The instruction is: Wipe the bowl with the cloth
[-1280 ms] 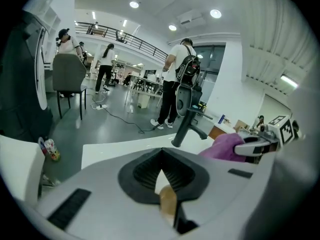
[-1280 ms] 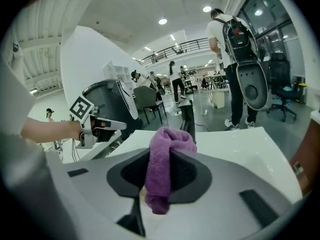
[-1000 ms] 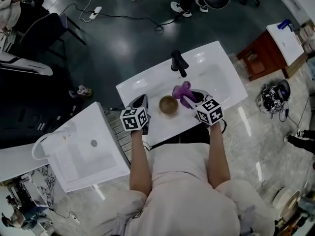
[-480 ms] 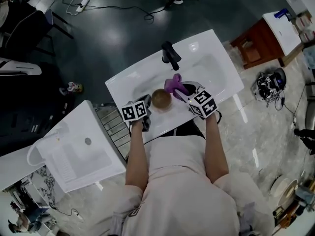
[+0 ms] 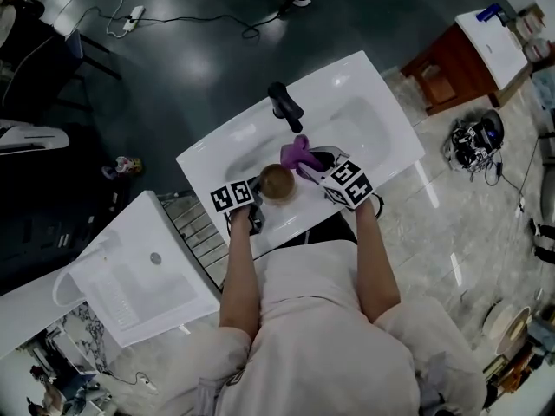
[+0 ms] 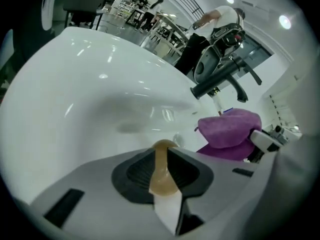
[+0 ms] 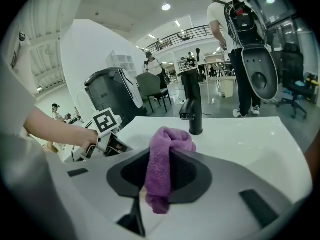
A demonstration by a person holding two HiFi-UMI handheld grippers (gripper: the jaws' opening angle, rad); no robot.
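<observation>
A big white sink [image 5: 381,137] lies under both tools. A black tap [image 5: 284,104] stands at its back, past the tip of the right tool [image 7: 159,179]. The left tool [image 6: 164,154] is closed on the rim of a brown bowl [image 5: 276,181], and the thin edge sits pinched between its jaws. The bowl is over the sink, between the two tools. The right tool is closed on a purple cloth [image 5: 299,152], which bunches up past its jaws. The cloth is just beside the bowl, on the right tool's side.
</observation>
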